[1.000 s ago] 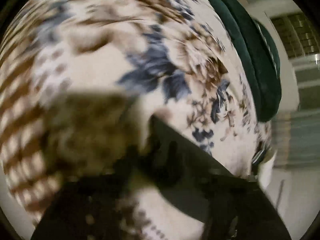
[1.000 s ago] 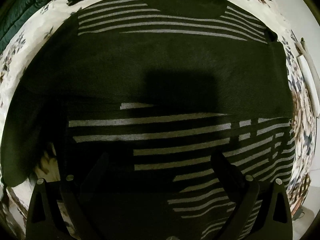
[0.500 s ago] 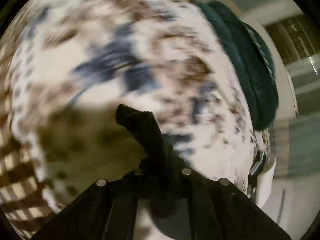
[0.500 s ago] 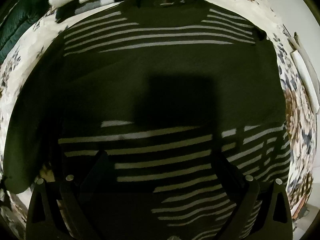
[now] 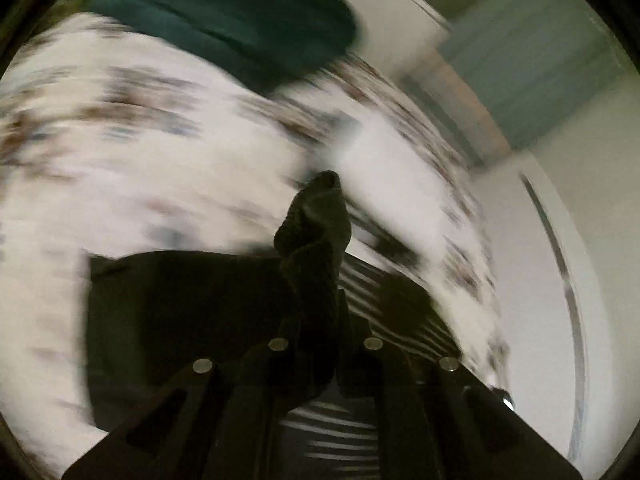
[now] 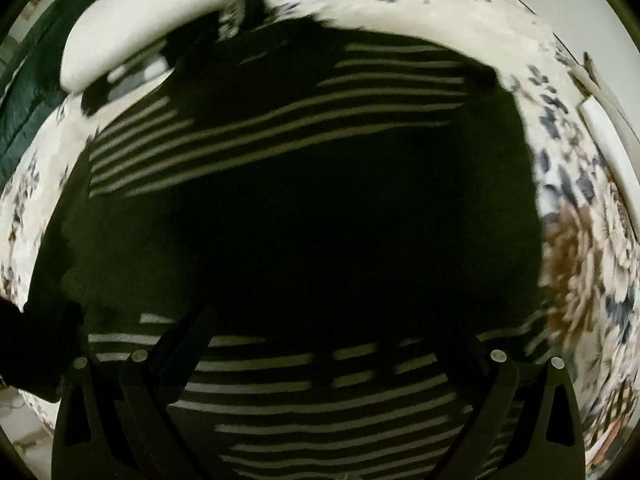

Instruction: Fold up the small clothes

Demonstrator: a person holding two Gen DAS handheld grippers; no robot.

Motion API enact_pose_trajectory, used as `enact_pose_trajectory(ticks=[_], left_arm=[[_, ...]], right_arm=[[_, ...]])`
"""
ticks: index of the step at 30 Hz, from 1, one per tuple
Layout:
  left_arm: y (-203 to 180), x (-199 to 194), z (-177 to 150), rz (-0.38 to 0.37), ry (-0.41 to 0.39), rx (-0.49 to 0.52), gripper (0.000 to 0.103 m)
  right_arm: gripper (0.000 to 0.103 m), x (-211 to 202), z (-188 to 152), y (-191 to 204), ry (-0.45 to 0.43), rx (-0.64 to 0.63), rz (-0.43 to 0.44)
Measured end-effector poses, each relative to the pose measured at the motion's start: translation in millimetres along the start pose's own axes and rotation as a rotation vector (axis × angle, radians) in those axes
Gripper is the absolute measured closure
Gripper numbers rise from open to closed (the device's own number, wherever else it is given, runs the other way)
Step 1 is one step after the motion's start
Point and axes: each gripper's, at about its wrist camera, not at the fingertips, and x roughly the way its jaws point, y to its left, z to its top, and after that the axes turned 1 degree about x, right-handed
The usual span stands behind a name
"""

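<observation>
A black sweater with grey stripes [image 6: 304, 216] lies spread on a floral bedspread [image 6: 580, 240], collar at the far end. My right gripper [image 6: 320, 360] hovers open and empty over its lower part. My left gripper [image 5: 320, 320] is shut on a bunched black sleeve end [image 5: 316, 232] that sticks up between the fingers, with the sweater's body [image 5: 180, 312] below. The left wrist view is motion blurred.
A dark green cushion [image 5: 240, 16] lies at the bed's far side; it also shows in the right wrist view [image 6: 24, 112]. A white pillow [image 6: 140, 28] and folded clothes [image 6: 132, 76] sit beyond the collar. The bed edge and pale floor [image 5: 540, 280] are at right.
My left gripper has swung with the sleeve from over the bare bedspread to over the sweater's body. My right gripper has moved forward and lower over the sweater.
</observation>
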Motion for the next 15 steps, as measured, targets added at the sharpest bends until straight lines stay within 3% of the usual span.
enact_pose_trajectory(ticks=[4, 7, 10, 12, 13, 15], left_arm=[[-99, 66, -29, -0.104, 0.117, 0.11, 0.098], [-154, 99, -51, -0.1, 0.173, 0.2, 0.096], [-171, 116, -58, -0.078, 0.211, 0.222, 0.094], [-170, 122, -59, -0.023, 0.212, 0.226, 0.089], [-165, 119, -60, -0.009, 0.185, 0.227, 0.082], [-156, 111, -56, 0.044, 0.115, 0.229, 0.032]], right_arm=[[0.0, -9, 25, -46, 0.001, 0.047, 0.009], [0.0, -11, 32, -84, 0.015, 0.083, 0.015], [0.0, -9, 35, -121, 0.045, 0.112, 0.041], [0.0, -10, 36, -138, 0.058, 0.126, 0.072], [0.0, -12, 35, -144, 0.062, 0.132, 0.086], [0.0, -13, 41, -150, 0.073, 0.144, 0.13]])
